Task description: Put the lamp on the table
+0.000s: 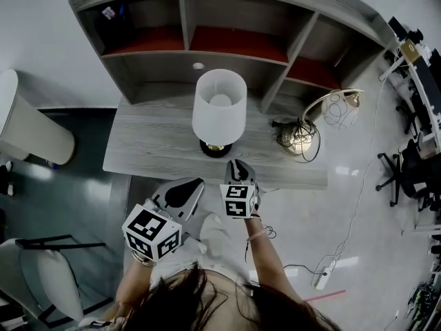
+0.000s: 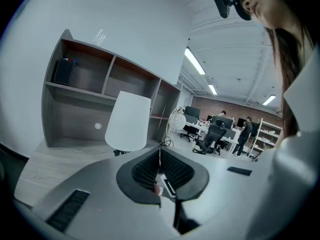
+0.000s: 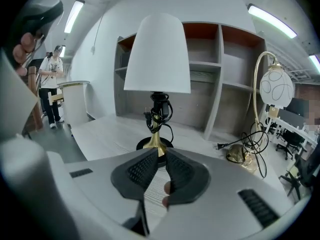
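The lamp (image 1: 219, 107) stands upright on the table (image 1: 148, 154). Its long axis is vertical, with the white shade on top, the brass stem below and the black round base flat on the wood. Its cord is coiled round the stem. It sits near the middle of the tabletop, in front of the shelf unit (image 1: 227, 47) and left of a globe lamp (image 1: 337, 107) with a curved arm.

Left gripper (image 1: 198, 183) – jaws together, pads meeting along their length, nothing between them. It is held off the table's front edge, clear of the lamp.

Right gripper (image 1: 238, 163) – jaws nearly together, with only a narrow wedge of gap and nothing in it. Its tips point at the lamp's base from just in front without touching it.
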Motion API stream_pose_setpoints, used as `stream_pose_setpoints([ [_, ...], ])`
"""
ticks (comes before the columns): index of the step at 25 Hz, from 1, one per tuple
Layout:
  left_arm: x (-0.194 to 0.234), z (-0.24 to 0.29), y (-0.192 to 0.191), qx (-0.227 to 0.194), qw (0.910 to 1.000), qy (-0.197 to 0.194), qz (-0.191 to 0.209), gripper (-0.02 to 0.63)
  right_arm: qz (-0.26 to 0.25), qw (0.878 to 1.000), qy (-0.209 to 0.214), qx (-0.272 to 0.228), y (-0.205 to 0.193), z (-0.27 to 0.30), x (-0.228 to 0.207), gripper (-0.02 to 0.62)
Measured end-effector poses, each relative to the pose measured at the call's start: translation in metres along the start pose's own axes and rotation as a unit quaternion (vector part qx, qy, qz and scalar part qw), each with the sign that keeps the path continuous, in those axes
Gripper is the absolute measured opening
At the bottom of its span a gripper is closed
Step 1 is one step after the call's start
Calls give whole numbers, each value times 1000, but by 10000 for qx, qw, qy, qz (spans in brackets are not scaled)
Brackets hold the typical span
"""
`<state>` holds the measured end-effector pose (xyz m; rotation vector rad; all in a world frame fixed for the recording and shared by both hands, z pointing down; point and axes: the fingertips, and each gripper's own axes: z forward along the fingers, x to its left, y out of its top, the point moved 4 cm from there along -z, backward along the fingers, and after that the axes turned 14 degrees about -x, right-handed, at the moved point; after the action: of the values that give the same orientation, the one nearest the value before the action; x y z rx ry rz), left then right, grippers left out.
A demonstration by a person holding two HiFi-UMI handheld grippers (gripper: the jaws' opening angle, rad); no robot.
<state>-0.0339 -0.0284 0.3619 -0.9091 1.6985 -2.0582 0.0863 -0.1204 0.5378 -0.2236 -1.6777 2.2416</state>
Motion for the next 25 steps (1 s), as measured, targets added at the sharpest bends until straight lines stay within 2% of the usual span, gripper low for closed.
stream_pose_setpoints([
  [9, 6, -35, 12, -125, 9999, -53, 55, 14, 234, 9993, -276, -137, 24, -23, 16, 43],
  [25, -6, -70, 22, -309, 9983, -481, 78, 14, 107, 9974, -492, -509, 64, -84, 45, 40],
])
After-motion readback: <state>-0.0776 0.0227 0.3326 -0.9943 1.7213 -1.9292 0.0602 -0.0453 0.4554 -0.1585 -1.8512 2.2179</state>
